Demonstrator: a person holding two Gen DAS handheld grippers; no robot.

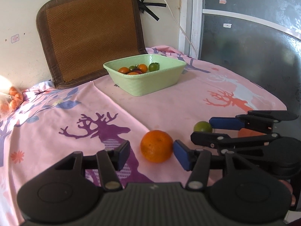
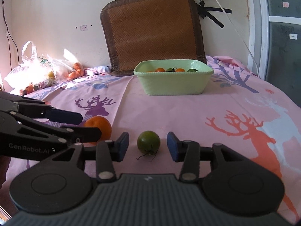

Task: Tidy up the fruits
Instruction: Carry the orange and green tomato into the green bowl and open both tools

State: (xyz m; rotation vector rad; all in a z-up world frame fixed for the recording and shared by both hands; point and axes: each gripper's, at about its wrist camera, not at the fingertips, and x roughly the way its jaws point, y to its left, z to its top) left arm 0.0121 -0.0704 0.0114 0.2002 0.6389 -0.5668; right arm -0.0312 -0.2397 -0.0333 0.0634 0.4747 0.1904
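Orange [image 1: 156, 146] sits between left gripper [image 1: 151, 152] jaws, partly open, right pad maybe touching | green tomato [image 2: 148, 141] sits between right gripper [image 2: 148, 146] jaws, partly open, not touching | step: grabbing | next: squeeze gently, carry to green bowl [image 2: 174, 86]
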